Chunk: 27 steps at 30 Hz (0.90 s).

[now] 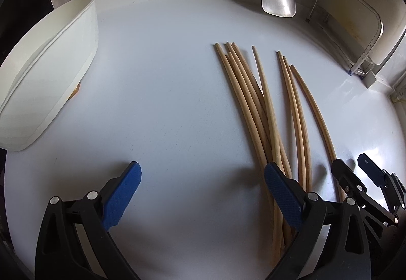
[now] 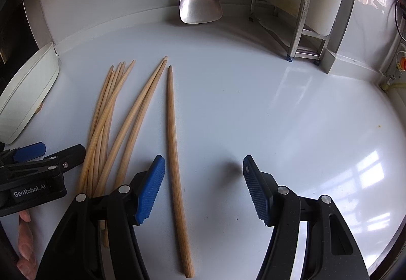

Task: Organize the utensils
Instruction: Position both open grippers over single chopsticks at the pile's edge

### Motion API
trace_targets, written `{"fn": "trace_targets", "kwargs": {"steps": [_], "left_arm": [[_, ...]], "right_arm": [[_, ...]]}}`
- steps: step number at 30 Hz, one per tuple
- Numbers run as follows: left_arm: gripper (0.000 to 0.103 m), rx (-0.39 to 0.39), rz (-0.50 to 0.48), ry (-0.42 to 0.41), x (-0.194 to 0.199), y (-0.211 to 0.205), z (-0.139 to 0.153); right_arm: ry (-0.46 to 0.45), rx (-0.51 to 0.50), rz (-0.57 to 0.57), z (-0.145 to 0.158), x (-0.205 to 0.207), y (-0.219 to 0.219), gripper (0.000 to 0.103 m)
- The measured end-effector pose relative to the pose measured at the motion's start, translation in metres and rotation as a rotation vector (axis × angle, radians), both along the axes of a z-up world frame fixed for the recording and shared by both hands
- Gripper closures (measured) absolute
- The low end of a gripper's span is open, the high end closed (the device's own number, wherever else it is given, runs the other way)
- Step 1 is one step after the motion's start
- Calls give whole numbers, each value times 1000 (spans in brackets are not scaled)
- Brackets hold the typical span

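Both grippers hang released: the right gripper [image 2: 203, 186] straddles one long bamboo chopstick [image 2: 175, 153], apparently to grasp it; the left gripper [image 1: 201, 193] waits empty over the white counter [image 1: 165, 102], the white oblong container [image 1: 48, 69] at its ten o'clock.

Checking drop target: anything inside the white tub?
The white tub shows only bare inner wall; its floor is hidden by the rim. Something orange peeks from under it.

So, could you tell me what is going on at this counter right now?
A person holds a two-finger gripper in each hand over a white counter strewn with wooden chopsticks. The left gripper and the right gripper are both open and hold nothing. One chopstick lies apart, between the right gripper's fingers. A white container waits at the left, with no chopsticks visible in it.
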<state>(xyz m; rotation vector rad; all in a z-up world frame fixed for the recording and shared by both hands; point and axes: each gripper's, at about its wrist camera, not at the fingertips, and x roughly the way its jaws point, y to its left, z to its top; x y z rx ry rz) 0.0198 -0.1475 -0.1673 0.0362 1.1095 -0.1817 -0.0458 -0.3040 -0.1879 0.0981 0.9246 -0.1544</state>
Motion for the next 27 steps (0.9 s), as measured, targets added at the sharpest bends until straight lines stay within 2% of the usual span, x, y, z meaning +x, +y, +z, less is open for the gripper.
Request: {"fn": "trace_targets", "kwargs": {"steps": [12, 18, 27], "left_arm": [[7, 16, 43, 12, 9, -8, -1], [6, 70, 22, 10, 12, -14, -3], [6, 89, 29, -5, 13, 9, -3]], "right_arm": [[-11, -5, 0, 1, 0, -2, 42], [-8, -6, 3, 0, -1, -2, 42], [-7, -5, 4, -2, 0, -4, 42]]}}
